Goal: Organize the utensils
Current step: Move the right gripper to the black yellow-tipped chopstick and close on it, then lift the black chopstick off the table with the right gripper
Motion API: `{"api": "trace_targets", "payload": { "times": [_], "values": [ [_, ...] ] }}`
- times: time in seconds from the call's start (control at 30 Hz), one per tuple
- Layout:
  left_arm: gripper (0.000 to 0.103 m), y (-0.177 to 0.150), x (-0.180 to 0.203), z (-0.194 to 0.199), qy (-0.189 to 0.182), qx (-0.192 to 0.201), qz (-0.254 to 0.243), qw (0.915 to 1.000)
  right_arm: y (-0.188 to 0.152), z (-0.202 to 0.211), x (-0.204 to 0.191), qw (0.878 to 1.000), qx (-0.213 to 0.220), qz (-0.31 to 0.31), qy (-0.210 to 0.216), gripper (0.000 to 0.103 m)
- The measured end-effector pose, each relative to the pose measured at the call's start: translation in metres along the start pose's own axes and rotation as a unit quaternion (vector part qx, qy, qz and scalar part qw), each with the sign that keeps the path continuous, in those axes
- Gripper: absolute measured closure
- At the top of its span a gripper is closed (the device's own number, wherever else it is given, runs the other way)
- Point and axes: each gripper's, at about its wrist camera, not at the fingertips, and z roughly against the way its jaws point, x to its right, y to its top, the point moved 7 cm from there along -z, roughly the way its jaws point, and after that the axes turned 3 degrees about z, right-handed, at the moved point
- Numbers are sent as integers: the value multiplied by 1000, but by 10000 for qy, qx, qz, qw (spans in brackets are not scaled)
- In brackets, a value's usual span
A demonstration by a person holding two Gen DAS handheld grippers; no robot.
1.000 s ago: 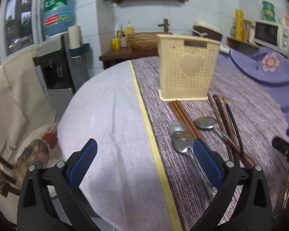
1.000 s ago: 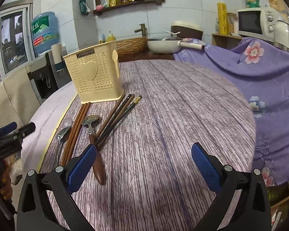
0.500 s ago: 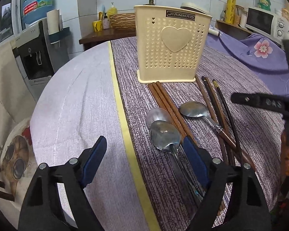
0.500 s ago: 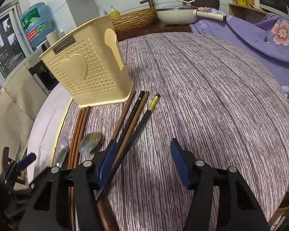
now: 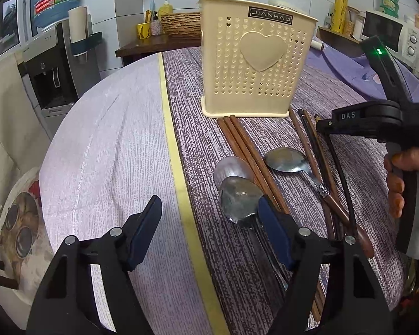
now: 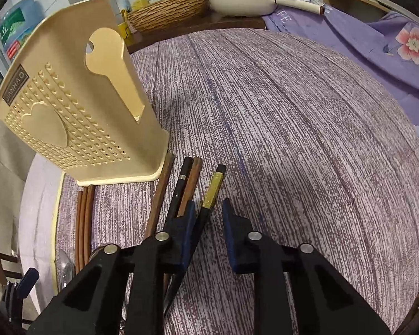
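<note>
A pick-up is under way: the right tool (image 6: pixel 206 217), low in the frame, is closing around the gold-tipped chopstick (image 6: pixel 213 192) lying on the bench (image 6: pixel 307 139), pads not yet pressing. The left tool (image 5: pixel 209 223) is narrowing, empty, by the spoon (image 5: pixel 238 198). A lift into the holder (image 6: pixel 69 117), upper left, is judged next.

Each claw (image 5: pixel 209 220) is black plastic with silver screws and dark blue pads (image 6: pixel 188 231); one body reads "DAS".
</note>
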Motion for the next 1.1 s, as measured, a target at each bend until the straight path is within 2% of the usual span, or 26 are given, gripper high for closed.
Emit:
{"api": "trace_targets", "payload": {
  "times": [0.2,0.37,0.43,0.7,0.9,1.1],
  "values": [
    [32,-2,4,-2,-34,-58,18,10000,8,-7,-2,9999,-51,148,36,90],
    [32,-4,10,-7,-195,-322,120,9992,1,-3,-2,9993,-31,312,185,91],
    [38,-4,12,-12,-272,-481,208,9983,-2,0,-4,9988,-3,446,201,93],
    [45,5,21,-26,-194,-827,297,9959,-11,6,-8,9962,115,788,339,94],
    [62,13,30,-32,-138,-956,227,9951,-9,4,-8,9955,129,810,477,94],
    [64,17,32,-35,-89,-971,210,9950,-15,8,-9,9947,170,871,524,94]
  ]
}}
